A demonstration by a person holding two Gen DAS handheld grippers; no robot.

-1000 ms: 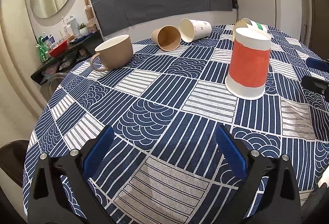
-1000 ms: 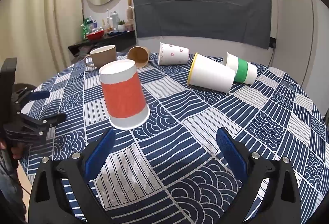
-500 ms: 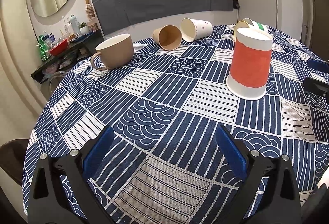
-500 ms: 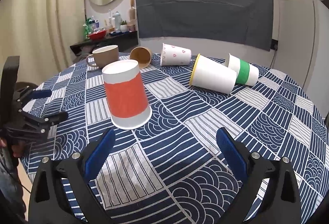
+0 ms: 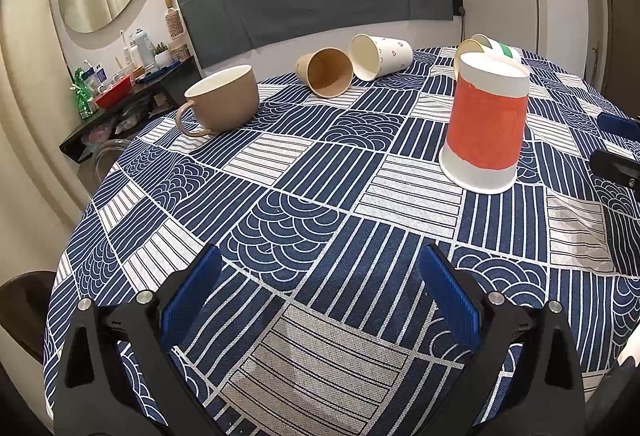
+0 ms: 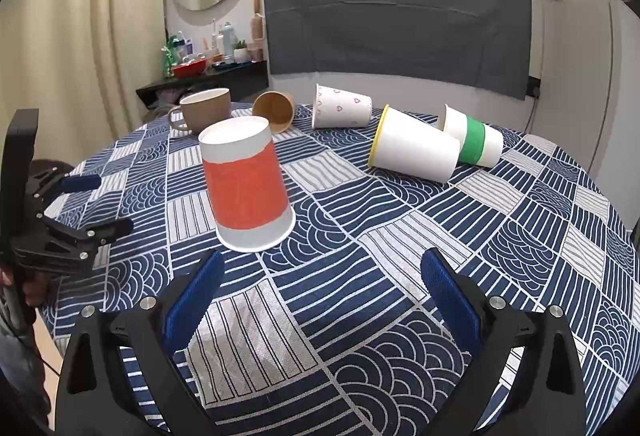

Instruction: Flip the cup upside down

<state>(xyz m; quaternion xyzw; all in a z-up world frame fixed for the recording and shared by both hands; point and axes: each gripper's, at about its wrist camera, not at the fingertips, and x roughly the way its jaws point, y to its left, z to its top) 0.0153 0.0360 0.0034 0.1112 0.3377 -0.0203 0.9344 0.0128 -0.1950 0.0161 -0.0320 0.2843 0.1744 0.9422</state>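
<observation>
A red-banded paper cup (image 5: 484,128) stands upside down, mouth on the blue patterned tablecloth (image 5: 304,172). It also shows in the right wrist view (image 6: 248,184), left of centre. My left gripper (image 5: 320,296) is open and empty, low over the cloth, well short and left of the cup. My right gripper (image 6: 320,296) is open and empty, just in front and to the right of the cup. The left gripper shows at the left edge of the right wrist view (image 6: 84,204).
A tan mug (image 5: 224,100) stands upright at the back left. A brown paper cup (image 5: 326,72), a hearts cup (image 5: 380,56), a yellow-rimmed cup (image 6: 414,150) and a green-banded cup (image 6: 472,140) lie on their sides at the back. A cluttered shelf (image 5: 120,96) stands beyond the table.
Both grippers have drifted slightly closer to the table's middle, so the red cup looks a little larger. No cup has moved.
</observation>
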